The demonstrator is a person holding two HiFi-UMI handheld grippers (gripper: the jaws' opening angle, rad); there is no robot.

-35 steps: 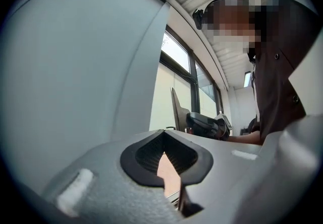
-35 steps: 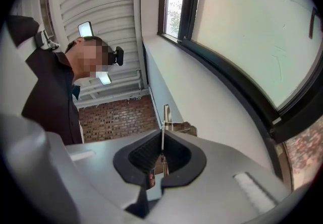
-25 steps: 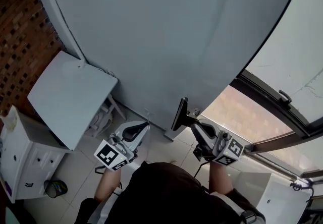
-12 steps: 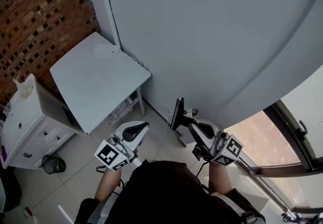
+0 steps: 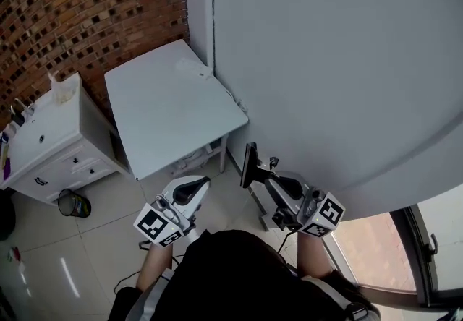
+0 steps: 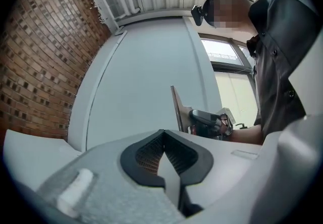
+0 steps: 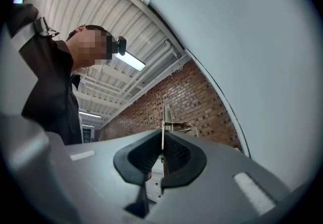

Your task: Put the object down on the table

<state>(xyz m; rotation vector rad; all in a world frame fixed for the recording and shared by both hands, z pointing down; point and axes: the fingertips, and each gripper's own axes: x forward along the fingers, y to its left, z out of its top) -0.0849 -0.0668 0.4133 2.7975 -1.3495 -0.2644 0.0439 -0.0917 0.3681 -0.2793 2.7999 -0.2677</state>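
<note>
Cabinet (image 5: 43, 146) stands at your far left, with the table (image 5: 170, 106) just right of it against the wall (image 5: 325, 59). Your left gripper (image 5: 192, 186) has its jaws together on nothing. Your right gripper (image 5: 266, 176) is clamped on a thin dark plate (image 5: 249, 160), held upright in the air beside the table.

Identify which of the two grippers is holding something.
The right gripper: its jaws are shut on a thin dark panel. The left gripper has its jaws together, with nothing between them.
</note>
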